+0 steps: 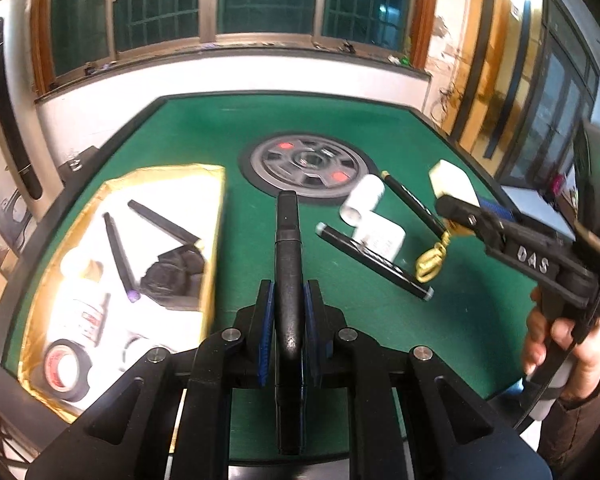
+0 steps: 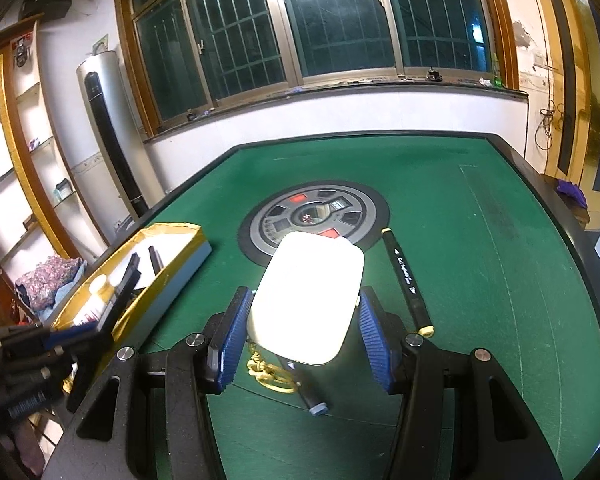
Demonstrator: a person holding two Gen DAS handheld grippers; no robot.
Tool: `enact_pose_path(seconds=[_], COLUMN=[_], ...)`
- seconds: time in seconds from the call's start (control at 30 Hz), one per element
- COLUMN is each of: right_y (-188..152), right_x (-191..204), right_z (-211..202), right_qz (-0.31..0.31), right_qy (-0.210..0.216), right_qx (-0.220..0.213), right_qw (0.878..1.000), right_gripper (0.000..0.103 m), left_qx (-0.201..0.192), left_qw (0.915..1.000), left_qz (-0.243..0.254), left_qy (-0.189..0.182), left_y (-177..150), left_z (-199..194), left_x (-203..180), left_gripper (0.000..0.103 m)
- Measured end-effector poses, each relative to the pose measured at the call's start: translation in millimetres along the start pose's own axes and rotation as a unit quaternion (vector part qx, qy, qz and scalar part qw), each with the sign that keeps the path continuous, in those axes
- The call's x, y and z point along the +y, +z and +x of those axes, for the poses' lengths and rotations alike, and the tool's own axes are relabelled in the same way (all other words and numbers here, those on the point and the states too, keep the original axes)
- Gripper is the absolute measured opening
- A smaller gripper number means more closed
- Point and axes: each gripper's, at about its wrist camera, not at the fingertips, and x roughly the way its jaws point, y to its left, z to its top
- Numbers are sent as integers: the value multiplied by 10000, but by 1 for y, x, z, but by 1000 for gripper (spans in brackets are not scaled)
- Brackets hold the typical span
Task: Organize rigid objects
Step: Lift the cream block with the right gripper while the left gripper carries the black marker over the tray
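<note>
Field notes, taken left to right across the green surface (image 1: pixel 204 128).

At nine o'clock sat the gold-edged box (image 1: pixel 216 216), the collecting place as I judged it. It already held two black pens, a roll of black tape (image 1: pixel 66 368) with a red-printed core, a small white bottle with a red label, and a dark crumpled item. None of that print could be read.

My left hand-held gripper (image 1: pixel 289 316) was clamped tight on a black marker (image 1: pixel 288 240), barrel pointing to twelve o'clock, raised clear of the felt. I judged it was bound for the box.

At twelve o'clock lay the grey round hub (image 1: pixel 306 166) set into the surface, with red buttons.

Toward two o'clock lay what was left to sort: a white cylinder (image 1: pixel 362 198), a white card (image 1: pixel 382 238), two black pens (image 1: pixel 374 260) and a yellow knotted cord (image 1: pixel 430 262). One pen carried white script, too small to read.

My right hand-held gripper (image 2: pixel 300 332) held a white rounded block (image 2: pixel 308 296) between its blue pads, lifted above the cord. Its body read "DAS" in raised letters in the left view.
</note>
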Motion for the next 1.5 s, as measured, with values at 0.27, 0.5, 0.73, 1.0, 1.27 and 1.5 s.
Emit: enact_pose_path(seconds=[0.27, 0.5, 0.73, 1.0, 1.27, 1.5], right_y=[-2, -3, -5, -7, -8, -9], right_x=[5, 8, 18, 28, 35, 42], right_z=[1, -3, -4, -1, 2, 6], right_qz=[-46, -74, -171, -262, -314, -377], right_qy=[71, 125, 216, 270, 290, 318], right_qx=[5, -27, -31, 18, 79, 120], right_qw=[10000, 9999, 9996, 9993, 9991, 9987], right_gripper=[48, 48, 48, 48, 48, 48], left_qx=[-228, -331, -261, -66, 16, 65], left_qw=[9985, 9947, 9916, 9916, 9924, 9921], left_qz=[-361, -680, -911, -927, -845, -857], left_qy=[330, 703, 882, 900, 895, 913], left_y=[6, 8, 8, 2, 3, 6], left_z=[-16, -25, -16, 1, 9, 15], left_x=[39, 79, 102, 104, 104, 108], left_gripper=[12, 12, 12, 12, 13, 12])
